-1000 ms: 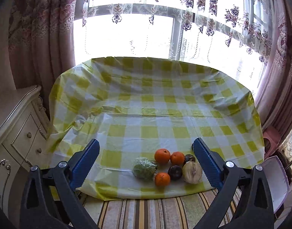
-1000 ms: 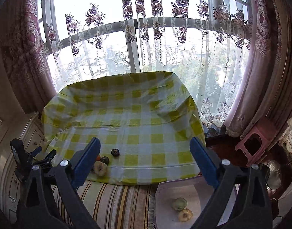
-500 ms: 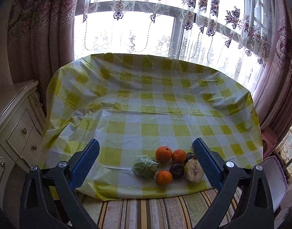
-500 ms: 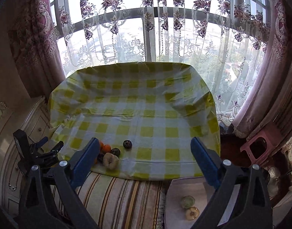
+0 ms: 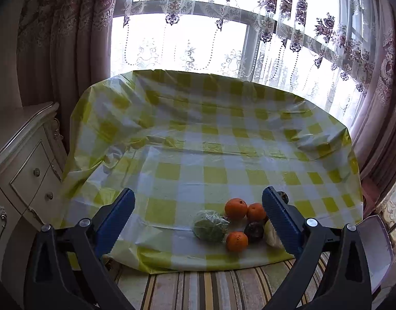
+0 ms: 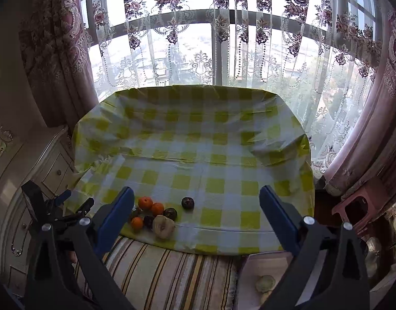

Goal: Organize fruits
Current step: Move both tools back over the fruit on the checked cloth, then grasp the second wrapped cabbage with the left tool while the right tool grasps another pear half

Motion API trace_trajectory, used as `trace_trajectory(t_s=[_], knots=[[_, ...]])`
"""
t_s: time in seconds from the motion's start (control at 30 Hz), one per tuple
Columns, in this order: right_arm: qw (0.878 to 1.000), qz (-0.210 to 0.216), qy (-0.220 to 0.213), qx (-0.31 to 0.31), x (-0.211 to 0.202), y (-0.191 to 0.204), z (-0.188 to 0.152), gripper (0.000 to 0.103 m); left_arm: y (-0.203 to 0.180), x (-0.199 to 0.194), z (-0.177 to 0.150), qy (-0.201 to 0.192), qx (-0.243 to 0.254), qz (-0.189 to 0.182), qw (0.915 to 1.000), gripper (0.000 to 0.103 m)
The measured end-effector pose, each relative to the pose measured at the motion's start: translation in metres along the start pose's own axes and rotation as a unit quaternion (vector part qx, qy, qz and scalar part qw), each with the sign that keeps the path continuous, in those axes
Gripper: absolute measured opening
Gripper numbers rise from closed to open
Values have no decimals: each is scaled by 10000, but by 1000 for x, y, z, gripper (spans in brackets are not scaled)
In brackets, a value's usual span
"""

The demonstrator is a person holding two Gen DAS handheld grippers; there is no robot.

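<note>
Left wrist view
Left gripper (image 5: 198, 211): jaws wide apart, holding nothing, above the near edge of the table (image 5: 198, 139).
Table: covered by a yellow-and-white checked cloth.
Fruit pile: near the front edge, toward the right jaw.
Oranges: three (image 5: 235, 208), (image 5: 255, 212), (image 5: 237, 241).
Green fruit (image 5: 210, 228): one, in a clear wrap, left of the oranges.
Dark fruits: one (image 5: 254, 231) beside the front orange; another (image 5: 284, 196) partly hidden behind the right jaw.
Pale fruit (image 5: 271, 235): one, mostly hidden by the right jaw.
Tray (image 5: 376, 248): only a corner shows at the right; contents unseen.
Writing: none legible.

Right wrist view
Right gripper (image 6: 196, 211): jaws spread wide, empty, above the table's front edge.
Tray (image 6: 252, 263): low, below the table by the right jaw; holds a green round fruit (image 6: 265, 283) and a second pale piece, mostly hidden.
Oranges on table: three (image 6: 145, 202), (image 6: 157, 208), (image 6: 137, 223).
Dark fruits: three clear, two in the pile (image 6: 170, 213), (image 6: 148, 221) and one apart (image 6: 187, 202).
Pale fruit (image 6: 163, 226): one, at the pile's front.
Left gripper (image 6: 55, 206): visible at far left.
</note>
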State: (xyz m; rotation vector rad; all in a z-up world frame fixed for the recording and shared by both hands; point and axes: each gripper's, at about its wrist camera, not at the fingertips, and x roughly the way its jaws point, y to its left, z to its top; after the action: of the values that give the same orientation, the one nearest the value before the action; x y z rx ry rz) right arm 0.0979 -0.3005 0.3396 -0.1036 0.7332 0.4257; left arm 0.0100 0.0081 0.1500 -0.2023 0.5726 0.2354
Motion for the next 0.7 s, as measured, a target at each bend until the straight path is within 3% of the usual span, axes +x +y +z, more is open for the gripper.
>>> trace_trajectory(t_s=[0.2, 0.3, 0.43, 0.7], knots=[[9990, -148, -184, -379, 43, 12, -5, 102, 4, 8, -8, -228, 268, 172, 9992, 96], [9998, 80, 97, -127, 76, 10, -20, 102, 7, 16, -11, -181, 244, 99, 9995, 96], [9997, 86, 61, 228, 111, 8, -51, 102, 13, 32, -17, -1, -68, -164, 9998, 96], [9939, -437, 483, 894, 200, 9, -125, 102, 18, 71, -39, 271, -317, -372, 9984, 94]])
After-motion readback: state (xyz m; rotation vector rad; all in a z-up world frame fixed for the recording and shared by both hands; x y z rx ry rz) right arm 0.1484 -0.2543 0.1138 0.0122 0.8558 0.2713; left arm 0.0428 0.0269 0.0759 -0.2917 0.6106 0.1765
